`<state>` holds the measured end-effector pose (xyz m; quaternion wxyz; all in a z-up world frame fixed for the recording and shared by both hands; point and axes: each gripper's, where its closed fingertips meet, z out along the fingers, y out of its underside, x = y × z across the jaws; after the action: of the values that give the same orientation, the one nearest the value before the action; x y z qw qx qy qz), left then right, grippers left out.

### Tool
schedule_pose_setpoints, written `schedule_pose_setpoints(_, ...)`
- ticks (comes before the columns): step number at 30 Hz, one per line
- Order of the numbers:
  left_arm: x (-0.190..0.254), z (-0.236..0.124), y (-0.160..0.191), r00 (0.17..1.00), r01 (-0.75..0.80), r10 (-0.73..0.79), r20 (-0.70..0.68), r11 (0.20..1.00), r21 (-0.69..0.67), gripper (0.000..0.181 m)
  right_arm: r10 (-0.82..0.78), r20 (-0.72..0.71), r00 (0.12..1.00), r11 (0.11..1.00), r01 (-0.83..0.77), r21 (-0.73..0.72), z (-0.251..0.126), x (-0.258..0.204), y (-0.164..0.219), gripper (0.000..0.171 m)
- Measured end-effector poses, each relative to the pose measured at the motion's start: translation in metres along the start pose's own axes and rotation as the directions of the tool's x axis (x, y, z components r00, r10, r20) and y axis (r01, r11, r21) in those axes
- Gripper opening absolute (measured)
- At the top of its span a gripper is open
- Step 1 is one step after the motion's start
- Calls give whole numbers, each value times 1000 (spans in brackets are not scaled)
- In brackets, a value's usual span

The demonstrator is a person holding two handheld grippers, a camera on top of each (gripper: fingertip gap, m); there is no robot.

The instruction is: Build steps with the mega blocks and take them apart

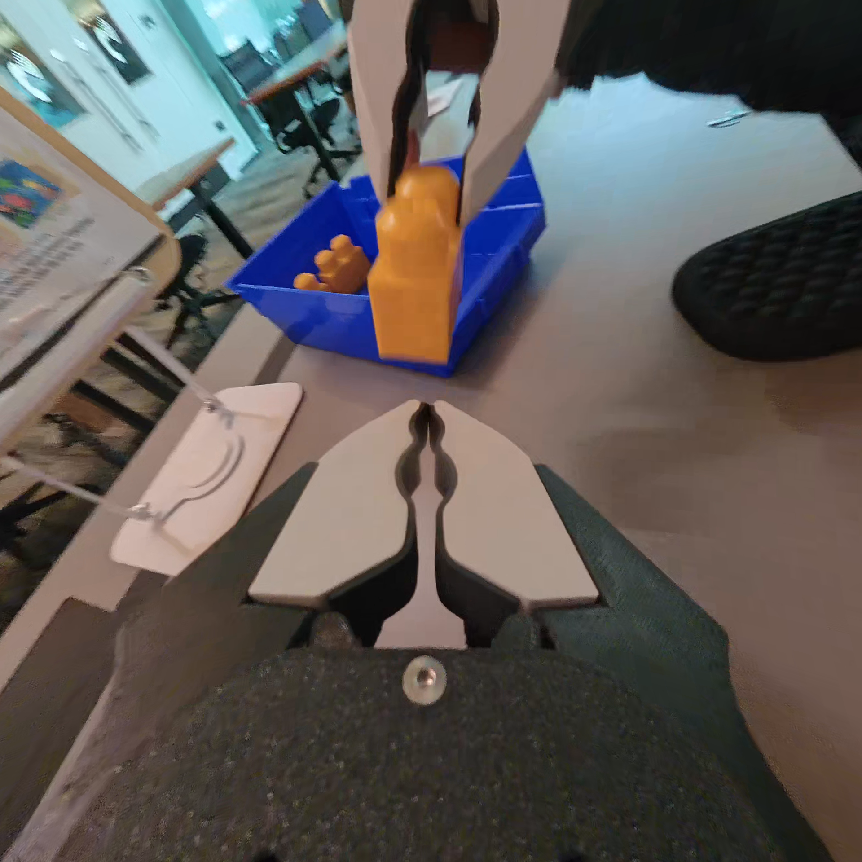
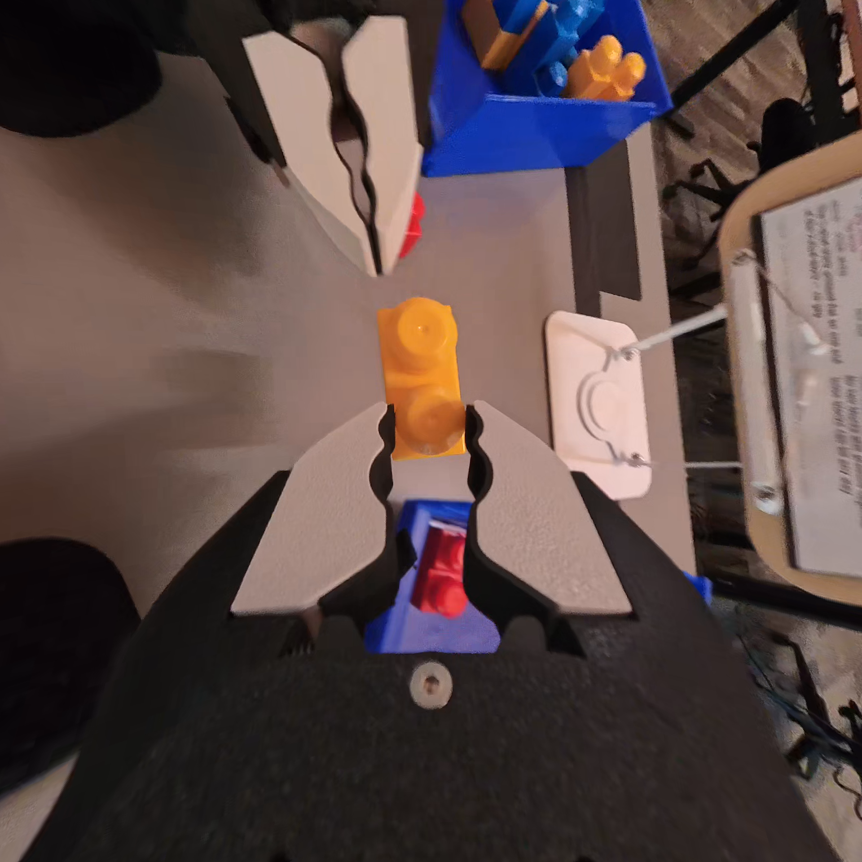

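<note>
Orange plastic two-stud block (image 2: 422, 380) sits clamped between the tips of the right gripper (image 2: 428, 413), whose white fingers (image 2: 336, 508) press on the stud end nearest the camera while the far stud sticks out past them. In the left wrist view the same block (image 1: 415, 275) hangs upright from those fingers, in front of the open blue plastic bin (image 1: 326, 312); whether its base touches the grey tabletop (image 1: 606, 443) is hard to judge through the blur. The left gripper (image 1: 425, 408) carries nothing, its jaws drawn together until the tips nearly meet, and it hovers low over the table just short of the held block. More orange blocks (image 1: 338, 270) lie inside the bin, and the right wrist view shows blue blocks (image 2: 559, 42) beside them. A small red block (image 2: 413, 226) peeks out from behind the left gripper's fingers, and another red block (image 2: 443, 578) rests in a second blue tray (image 2: 434, 641) below the right gripper. A white rectangular base plate (image 2: 597, 406) with wire struts stands near the table's edge.
</note>
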<state>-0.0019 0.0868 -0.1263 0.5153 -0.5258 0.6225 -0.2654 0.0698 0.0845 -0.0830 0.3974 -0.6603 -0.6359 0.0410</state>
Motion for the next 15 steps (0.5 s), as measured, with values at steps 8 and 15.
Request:
schedule_pose_setpoints(8, -15, -9, -2, 997, 38, -40, 64, 999, 31, 0, 128, -141, 982, 968, -155, -198, -67, 108, 68, 29)
schedule_pose_setpoints(15, -29, -13, -3, 988, 99, -108, 111, 992, 84, 0, 285, -185, 940, 874, -334, -353, -64, 141, 164, 29)
